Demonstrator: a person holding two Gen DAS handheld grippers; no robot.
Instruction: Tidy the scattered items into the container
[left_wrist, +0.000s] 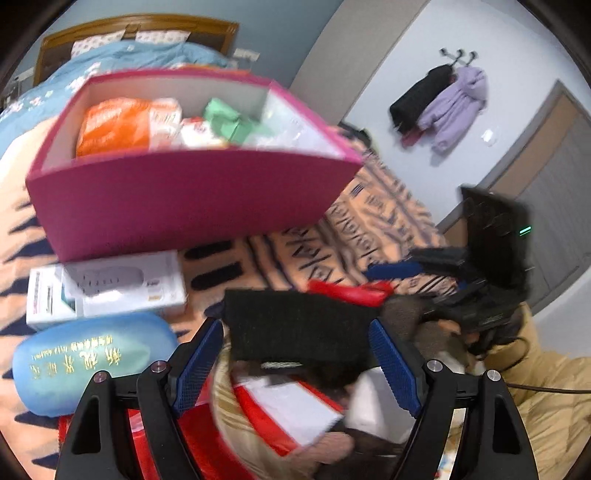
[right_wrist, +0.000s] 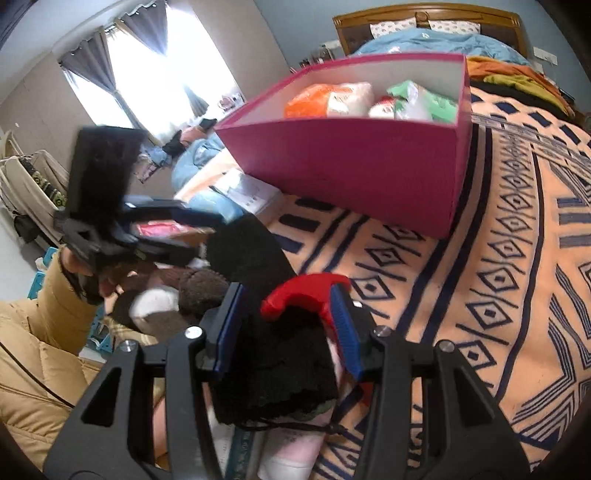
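Note:
A pink box (left_wrist: 192, 199) stands on the patterned bed; it also shows in the right wrist view (right_wrist: 354, 166). It holds an orange packet (left_wrist: 114, 125) and green and white packets (left_wrist: 229, 122). My left gripper (left_wrist: 295, 354) is open, with a black knitted cloth (left_wrist: 299, 325) lying between its blue fingers. My right gripper (right_wrist: 288, 325) is shut on a red clamp-like piece (right_wrist: 306, 291) with black fabric (right_wrist: 273, 365) bunched between its fingers. The right gripper shows in the left wrist view (left_wrist: 373, 284), touching the far end of the black cloth.
A white carton (left_wrist: 107, 288) and a blue case (left_wrist: 92, 362) lie left of my left gripper. Red bags and a white box (left_wrist: 295, 410) lie under it. Coats (left_wrist: 443, 103) hang on the wall. The orange patterned blanket (right_wrist: 480, 295) spreads to the right.

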